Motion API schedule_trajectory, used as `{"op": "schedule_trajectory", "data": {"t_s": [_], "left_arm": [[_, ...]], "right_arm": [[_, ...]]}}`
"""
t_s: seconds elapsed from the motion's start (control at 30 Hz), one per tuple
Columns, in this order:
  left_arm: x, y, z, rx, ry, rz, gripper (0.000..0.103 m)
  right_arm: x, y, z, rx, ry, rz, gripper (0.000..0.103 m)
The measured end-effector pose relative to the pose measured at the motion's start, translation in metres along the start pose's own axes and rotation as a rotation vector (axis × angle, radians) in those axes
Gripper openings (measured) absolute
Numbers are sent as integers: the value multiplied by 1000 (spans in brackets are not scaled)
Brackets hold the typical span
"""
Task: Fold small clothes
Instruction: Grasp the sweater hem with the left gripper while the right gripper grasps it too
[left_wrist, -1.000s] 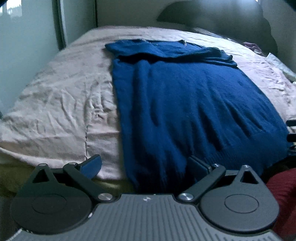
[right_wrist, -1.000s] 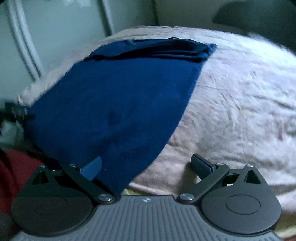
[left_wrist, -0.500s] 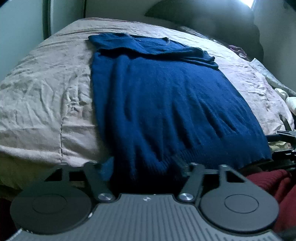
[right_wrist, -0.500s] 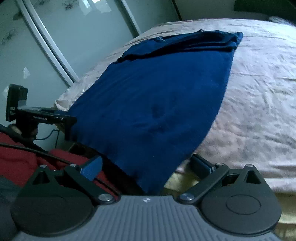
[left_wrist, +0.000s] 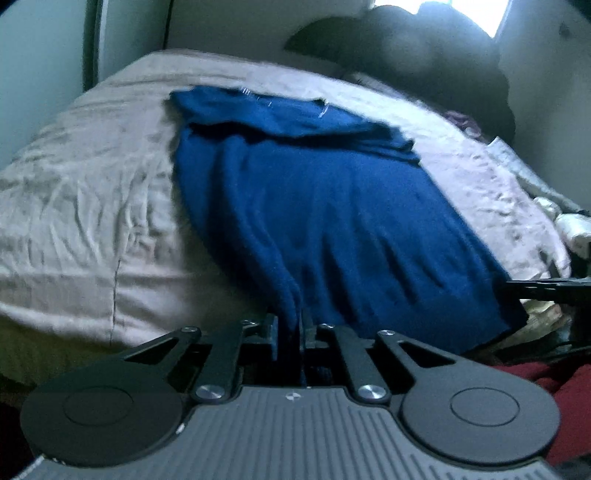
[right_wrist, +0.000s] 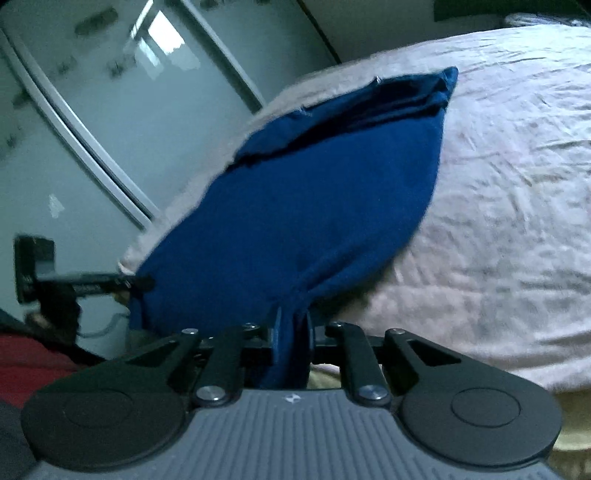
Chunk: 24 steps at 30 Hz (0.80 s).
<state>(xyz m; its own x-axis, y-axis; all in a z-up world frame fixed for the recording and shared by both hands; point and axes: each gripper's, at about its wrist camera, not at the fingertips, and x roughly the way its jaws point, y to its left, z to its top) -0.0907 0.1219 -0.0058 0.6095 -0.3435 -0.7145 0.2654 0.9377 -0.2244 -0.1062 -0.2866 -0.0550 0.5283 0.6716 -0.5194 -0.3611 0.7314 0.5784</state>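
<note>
A dark blue knit sweater (left_wrist: 332, 221) lies flat on the bed, its sleeves folded across the far end. My left gripper (left_wrist: 290, 332) is shut on the left part of the sweater's near hem, which bunches between its fingers. The sweater also shows in the right wrist view (right_wrist: 314, 221). My right gripper (right_wrist: 291, 336) is shut on the right corner of the near hem, lifting it slightly off the bed edge. Each gripper shows in the other's view: the right one (left_wrist: 543, 288) and the left one (right_wrist: 88, 284).
The bed (left_wrist: 92, 192) has a wrinkled beige cover with its near edge just ahead of the grippers. A dark headboard (left_wrist: 406, 51) is at the far end. Sliding wardrobe doors (right_wrist: 110, 122) stand to the left. Red fabric (left_wrist: 554, 373) is close below.
Both grippers went from open to shut on the sweater's near hem. The hem now bunches and rises a little at each grip. Both cameras dropped lower toward the bed edge.
</note>
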Motion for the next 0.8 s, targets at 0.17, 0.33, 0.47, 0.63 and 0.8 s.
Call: {"op": "schedule_trajectory", "data": {"t_s": [0.17,0.33,0.47,0.63,0.8], "left_arm": [[-9,-6,16,-27,-58,-60,9],[-14,-8,42,-54,-136,-110,9],[-15,-4,69,-100,-200,-136,9],[-6,10,101,-184,-249,-123,9],[6,25,129,-244,-291,-99,9]], "right_arm": [[-5,-1,20,48,-60,105,12],[-6,-4,47,79,-147,205,12],[2,-7,71,81,-199,242,12],[11,-18,99,86,-266,250,12],[17,-34,124,114,-337,257,12]]}}
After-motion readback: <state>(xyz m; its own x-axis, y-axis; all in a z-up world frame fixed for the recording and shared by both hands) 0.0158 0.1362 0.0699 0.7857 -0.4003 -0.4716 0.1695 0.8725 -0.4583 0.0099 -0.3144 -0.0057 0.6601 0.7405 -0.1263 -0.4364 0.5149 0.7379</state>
